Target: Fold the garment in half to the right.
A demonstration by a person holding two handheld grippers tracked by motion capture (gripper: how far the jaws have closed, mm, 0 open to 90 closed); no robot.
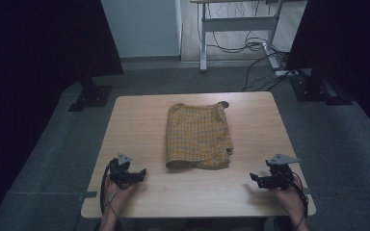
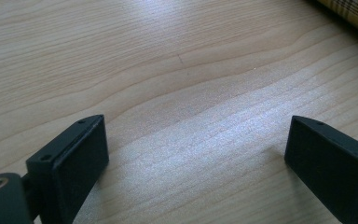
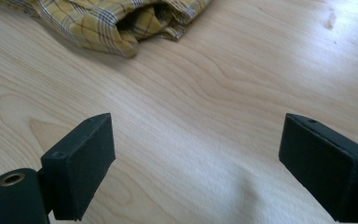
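Cloth (image 1: 198, 135), folded and plaid, lies mid-table with its long axis running away from us. Our left gripper (image 1: 142, 172) and right gripper (image 1: 253, 176) flank its near edge, jaws wide and empty; we judge the right slightly farther off.

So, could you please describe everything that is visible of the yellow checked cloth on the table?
The yellow checked cloth is soft woven fabric with a fine dark plaid pattern. It lies folded into a rough rectangle near the middle of the wooden table, flat, with a loose, rumpled layered edge at its near right corner. Only the table touches it; both tools are apart from it, nearer the person.
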